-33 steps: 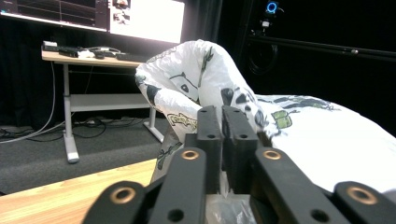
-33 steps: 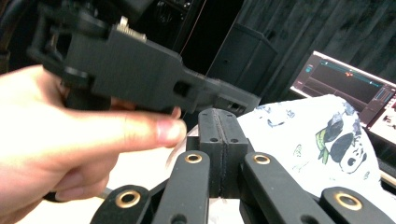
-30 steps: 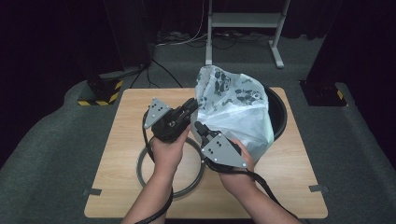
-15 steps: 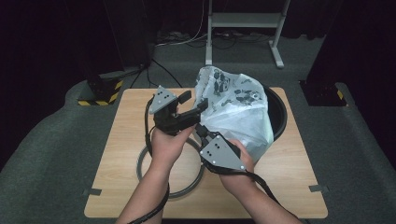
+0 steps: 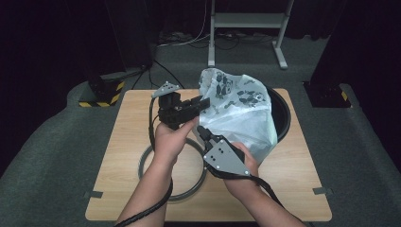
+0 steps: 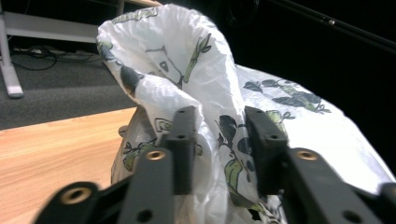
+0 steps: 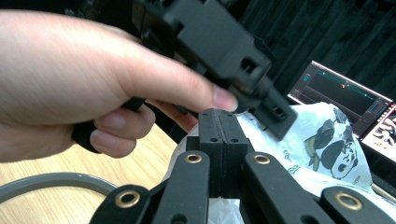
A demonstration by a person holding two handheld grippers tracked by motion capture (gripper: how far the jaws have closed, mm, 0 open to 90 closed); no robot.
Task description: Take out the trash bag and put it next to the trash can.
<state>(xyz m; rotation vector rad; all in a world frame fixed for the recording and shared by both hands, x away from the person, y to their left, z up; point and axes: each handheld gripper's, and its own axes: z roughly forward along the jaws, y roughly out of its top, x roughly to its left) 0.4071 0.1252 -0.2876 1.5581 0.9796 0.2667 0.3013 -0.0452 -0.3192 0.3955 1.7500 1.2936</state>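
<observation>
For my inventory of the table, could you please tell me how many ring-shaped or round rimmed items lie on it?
2. A thin grey metal ring lies flat on the wooden table under the forearms; a round black bin stands at the right, mostly covered by the white printed plastic bag. More could hide beneath the bag.

The table (image 5: 142, 189) is looked down on from above the person's side in the high view, facing forward, far enough for the whole top and the floor beyond to be taken in. The left gripper view is set close behind its own jaws and is aimed level across the tabletop at the plastic bag (image 6: 196, 56), seen very near. The right gripper view is aimed slightly upward, with the left hand (image 7: 70, 88) close in front. The bag (image 5: 236, 109) and the wooden top are shared by all three.
</observation>
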